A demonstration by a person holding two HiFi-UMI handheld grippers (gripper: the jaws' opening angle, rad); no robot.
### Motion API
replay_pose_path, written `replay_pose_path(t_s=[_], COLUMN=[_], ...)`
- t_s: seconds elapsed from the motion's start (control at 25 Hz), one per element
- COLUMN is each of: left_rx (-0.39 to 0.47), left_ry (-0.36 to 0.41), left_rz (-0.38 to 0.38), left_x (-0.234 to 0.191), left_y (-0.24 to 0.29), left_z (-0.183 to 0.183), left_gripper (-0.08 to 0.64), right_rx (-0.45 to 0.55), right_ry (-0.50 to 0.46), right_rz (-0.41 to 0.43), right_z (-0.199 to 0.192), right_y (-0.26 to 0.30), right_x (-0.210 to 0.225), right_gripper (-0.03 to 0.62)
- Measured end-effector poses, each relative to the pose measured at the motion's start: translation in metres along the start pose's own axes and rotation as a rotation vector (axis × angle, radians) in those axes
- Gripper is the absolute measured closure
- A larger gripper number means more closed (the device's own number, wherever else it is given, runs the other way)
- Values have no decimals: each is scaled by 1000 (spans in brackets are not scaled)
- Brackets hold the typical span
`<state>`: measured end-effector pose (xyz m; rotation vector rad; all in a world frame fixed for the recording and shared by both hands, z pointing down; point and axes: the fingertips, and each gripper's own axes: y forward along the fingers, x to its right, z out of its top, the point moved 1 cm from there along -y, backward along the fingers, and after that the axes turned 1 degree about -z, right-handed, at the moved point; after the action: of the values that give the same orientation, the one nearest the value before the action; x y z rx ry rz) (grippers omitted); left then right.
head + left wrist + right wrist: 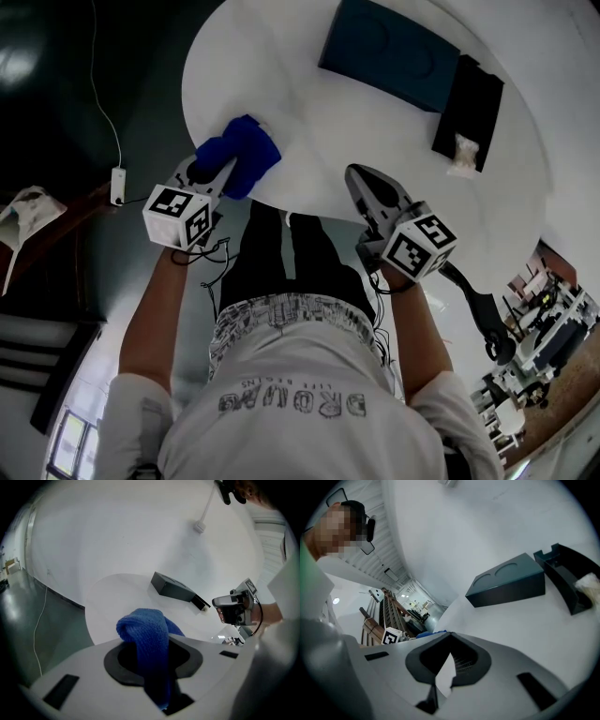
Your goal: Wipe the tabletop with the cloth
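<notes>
Head view: my left tongs (223, 171) are clamped on the blue knitted cloth (240, 153), which bunches at their tips right over the near rim of the round white counter (309, 122). My right tongs (367, 190) sit closed and empty, also at that rim, well apart from the cloth.

In the left gripper view the cloth (146, 632) runs between the jaws and folds over in front of them. Only the right gripper view shows its jaws (449, 641) meeting at the tips.

Ahead of both tongs lies bare counter. Beyond it, ahead of the right tongs, stand a dark teal box with two round recesses (389, 52) and a black tray (472, 94), close together. Left of the left tongs the counter ends over dark floor.
</notes>
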<state>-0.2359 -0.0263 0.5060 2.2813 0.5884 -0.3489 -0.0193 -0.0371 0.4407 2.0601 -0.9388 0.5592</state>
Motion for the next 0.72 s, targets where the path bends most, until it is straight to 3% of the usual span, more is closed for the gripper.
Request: replay_pose_path(t_s=[0.36,0.72], left_rx=[-36,-92], left_ry=[52,122], left_rz=[-41,-144], left_x=[35,100], left_y=[21,64], left_z=[0,-7], left_gripper=[440,440], right_rx=[44,131], right_ry=[34,96], right_rz=[-30,-89], right_z=[-6,-19], right_y=[-33,-88], right_x=[20,57], right_gripper=[584,584])
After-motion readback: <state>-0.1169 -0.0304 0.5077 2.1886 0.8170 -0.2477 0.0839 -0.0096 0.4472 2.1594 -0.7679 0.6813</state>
